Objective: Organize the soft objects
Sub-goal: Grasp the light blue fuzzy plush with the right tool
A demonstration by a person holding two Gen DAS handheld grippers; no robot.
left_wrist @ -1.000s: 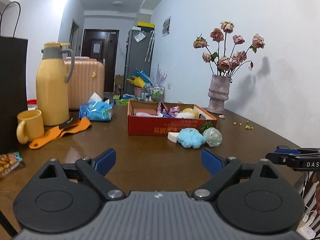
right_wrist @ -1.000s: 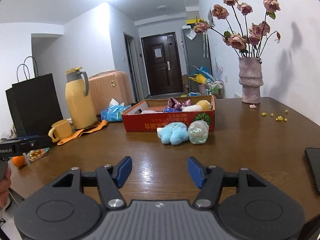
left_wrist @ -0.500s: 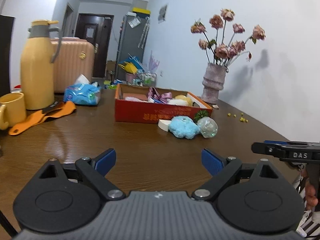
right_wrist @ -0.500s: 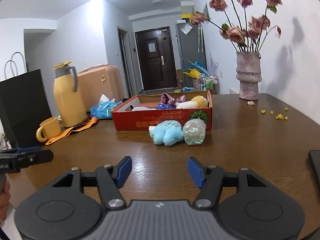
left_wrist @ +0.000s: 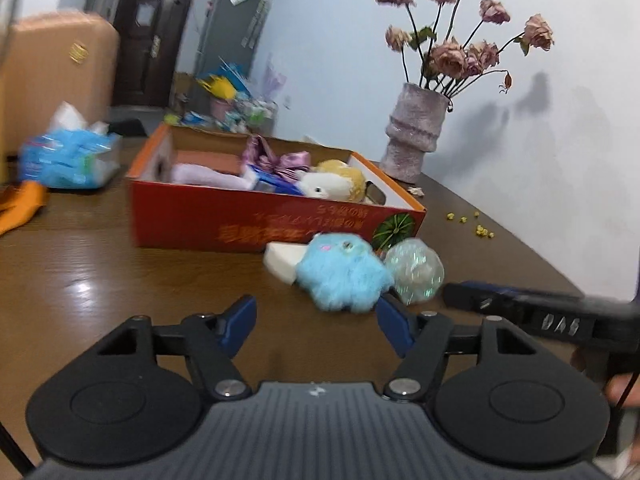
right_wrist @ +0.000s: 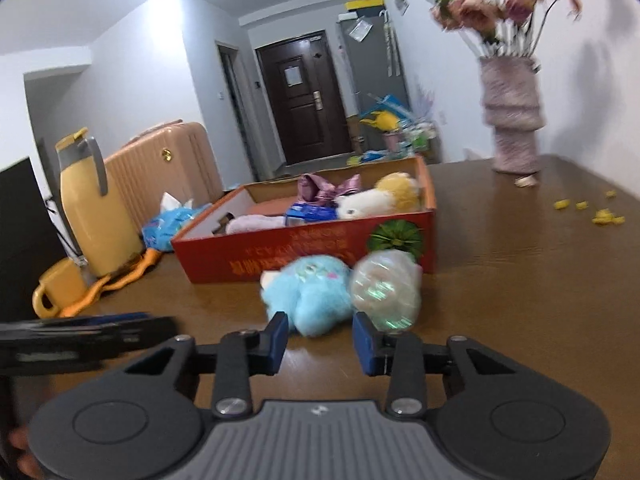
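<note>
One blue plush toy (left_wrist: pixel 344 276), one iridescent ball (left_wrist: pixel 416 270)

A dark wooden table (left_wrist: pixel 100 264) is carrying a red box (left_wrist: pixel 248 228). Just in front of the box, a white block (left_wrist: pixel 282 262), a blue plush (left_wrist: pixel 344 276) and a glittery ball (left_wrist: pixel 416 270) are lying touching one another; a vase (left_wrist: pixel 414 132) is standing behind it.

left gripper (left_wrist: pixel 316 320) | right gripper (right_wrist: pixel 320 338) | both nearer blue plush (left_wrist: pixel 344 272) | jaws narrowed, nothing between
</note>
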